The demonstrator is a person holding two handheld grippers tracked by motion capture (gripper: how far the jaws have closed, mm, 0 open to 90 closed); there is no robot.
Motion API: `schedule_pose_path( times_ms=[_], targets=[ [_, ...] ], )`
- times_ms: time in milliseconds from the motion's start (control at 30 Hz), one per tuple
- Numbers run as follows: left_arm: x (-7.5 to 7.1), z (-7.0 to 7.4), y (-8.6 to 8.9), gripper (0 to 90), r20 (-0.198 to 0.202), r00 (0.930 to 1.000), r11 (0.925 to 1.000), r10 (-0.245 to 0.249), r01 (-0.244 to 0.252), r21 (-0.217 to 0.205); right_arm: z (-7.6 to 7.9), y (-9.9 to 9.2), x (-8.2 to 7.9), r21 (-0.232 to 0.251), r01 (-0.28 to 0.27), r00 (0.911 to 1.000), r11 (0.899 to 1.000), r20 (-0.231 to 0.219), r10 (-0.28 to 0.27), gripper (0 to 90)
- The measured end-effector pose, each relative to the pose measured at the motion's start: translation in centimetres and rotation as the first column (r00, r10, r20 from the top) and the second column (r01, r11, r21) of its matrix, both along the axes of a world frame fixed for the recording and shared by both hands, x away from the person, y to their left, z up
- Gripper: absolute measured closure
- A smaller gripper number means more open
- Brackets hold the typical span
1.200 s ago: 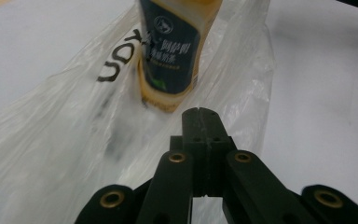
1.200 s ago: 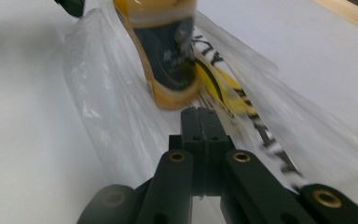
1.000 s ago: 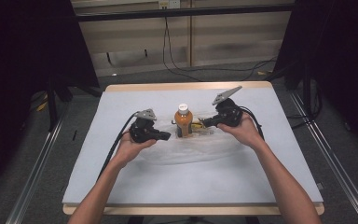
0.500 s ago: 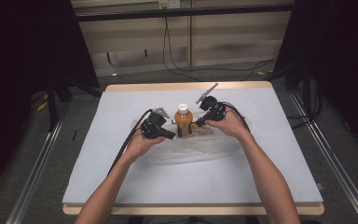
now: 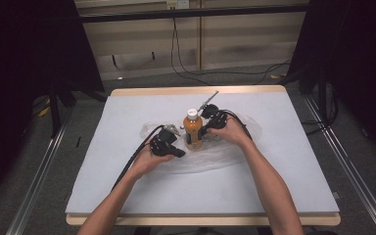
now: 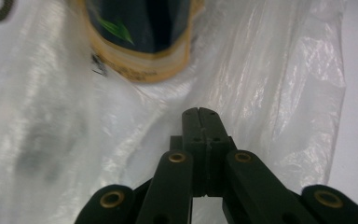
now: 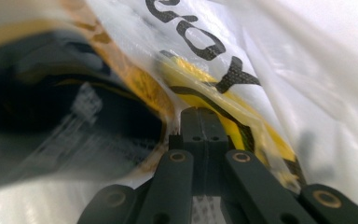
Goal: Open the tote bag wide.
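A bottle (image 5: 192,129) of orange drink with a white cap stands upright on a crumpled clear plastic bag (image 5: 235,147) in the middle of the table. My left gripper (image 5: 180,152) lies low just left of the bottle's base, jaws shut with nothing between them. In the left gripper view its tips (image 6: 199,113) rest over the bag (image 6: 279,79), a little short of the bottle's base (image 6: 142,51). My right gripper (image 5: 205,131) is pressed close to the bottle's right side. Its shut tips (image 7: 199,114) touch the printed bag film (image 7: 214,56) beside the bottle's dark label (image 7: 51,121).
The grey mat (image 5: 127,191) covers a wooden table (image 5: 196,220). Black cables trail from both grippers across the mat. Metal rails (image 5: 34,186) run along both sides of the table, and dark curtains hang at left and right.
Both hands have closed in on the bottle and sunk lower. The right hand came in from the right by more than the left. The bottle has stayed put.
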State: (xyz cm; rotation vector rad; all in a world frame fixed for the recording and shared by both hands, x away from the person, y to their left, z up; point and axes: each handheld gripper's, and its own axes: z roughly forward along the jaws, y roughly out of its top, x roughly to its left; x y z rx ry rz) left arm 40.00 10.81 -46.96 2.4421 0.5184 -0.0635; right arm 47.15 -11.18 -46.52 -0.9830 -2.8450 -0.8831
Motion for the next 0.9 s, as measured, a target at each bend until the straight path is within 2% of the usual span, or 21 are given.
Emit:
schedule_pose_path(
  times_ms=[33, 67, 133, 200, 333, 367, 400, 500, 533, 567, 633, 667, 767, 900],
  targets=[
    [-0.1, 0.1, 0.0, 90.0, 0.001, 1.0000, 0.9999, -0.004, 0.004, 0.009, -0.2, 0.1, 0.1, -0.007, -0.001, 1.0000, 1.000, -0.003, 0.001, 90.0],
    [-0.2, 0.0, 0.0, 90.0, -0.001, 1.0000, 1.0000, 0.000, 0.000, -0.001, -0.3, 0.2, 0.2, -0.002, 0.003, 1.0000, 1.000, -0.004, -0.003, 90.0],
    [-0.3, 0.1, 0.0, 90.0, 0.000, 0.9998, 0.9997, -0.019, 0.019, 0.015, -0.3, 0.2, 0.6, -0.001, 0.014, 0.9999, 1.000, 0.000, -0.014, 90.0],
    [-0.5, 0.2, -0.2, 90.0, 0.004, 0.9994, 0.9991, -0.036, 0.036, 0.024, -0.4, 0.2, 1.2, 0.006, 0.041, 0.9991, 0.999, -0.007, -0.041, 90.0],
    [-1.2, 0.2, -0.3, 90.0, 0.011, 0.9984, 0.9983, -0.056, 0.055, 0.020, -0.5, 0.1, 1.9, 0.030, 0.072, 0.9971, 0.997, -0.028, -0.071, 90.0],
    [-1.5, 0.2, -0.4, 90.0, 0.016, 0.9988, 0.9988, -0.047, 0.046, 0.019, -0.6, 0.0, 2.2, 0.033, 0.078, 0.9966, 0.996, -0.031, -0.077, 90.0],
    [-1.7, 0.3, -0.4, 90.0, 0.021, 0.9986, 0.9984, -0.048, 0.047, 0.030, -0.6, 0.1, 2.3, 0.032, 0.089, 0.9957, 0.996, -0.029, -0.088, 90.0],
    [-2.2, 0.2, -0.6, 90.0, 0.013, 0.9984, 0.9984, -0.055, 0.054, 0.017, -0.5, 0.4, 2.7, 0.025, 0.116, 0.9931, 0.993, -0.024, -0.115, 90.0],
    [-2.3, 0.3, -0.6, 90.0, 0.022, 0.9968, 0.9968, -0.076, 0.076, 0.027, -0.5, 0.5, 2.7, 0.021, 0.120, 0.9926, 0.993, -0.016, -0.120, 90.0],
    [-2.5, 0.2, -0.6, 90.0, 0.016, 0.9971, 0.9971, -0.075, 0.074, 0.014, -0.5, 0.6, 2.7, 0.025, 0.134, 0.9908, 0.991, -0.021, -0.134, 90.0],
    [-2.7, 0.2, -0.6, 90.0, 0.013, 0.9957, 0.9957, -0.091, 0.091, 0.015, -0.6, 0.6, 2.9, 0.030, 0.143, 0.9895, 0.989, -0.024, -0.143, 90.0],
    [-2.8, 0.2, -0.7, 90.0, 0.027, 0.9954, 0.9956, -0.092, 0.091, 0.022, -0.6, 0.6, 3.0, 0.032, 0.150, 0.9884, 0.988, -0.025, -0.150, 90.0],
    [-3.1, 0.3, -0.8, 90.0, 0.025, 0.9940, 0.9941, -0.106, 0.106, 0.023, -0.7, 0.8, 3.4, 0.036, 0.188, 0.9821, 0.981, -0.015, -0.188, 90.0],
    [-3.5, 0.3, -0.9, 90.0, 0.025, 0.9920, 0.9920, -0.124, 0.123, 0.028, -0.7, 1.0, 3.7, 0.035, 0.212, 0.9772, 0.977, -0.008, -0.212, 90.0]
  ],
)
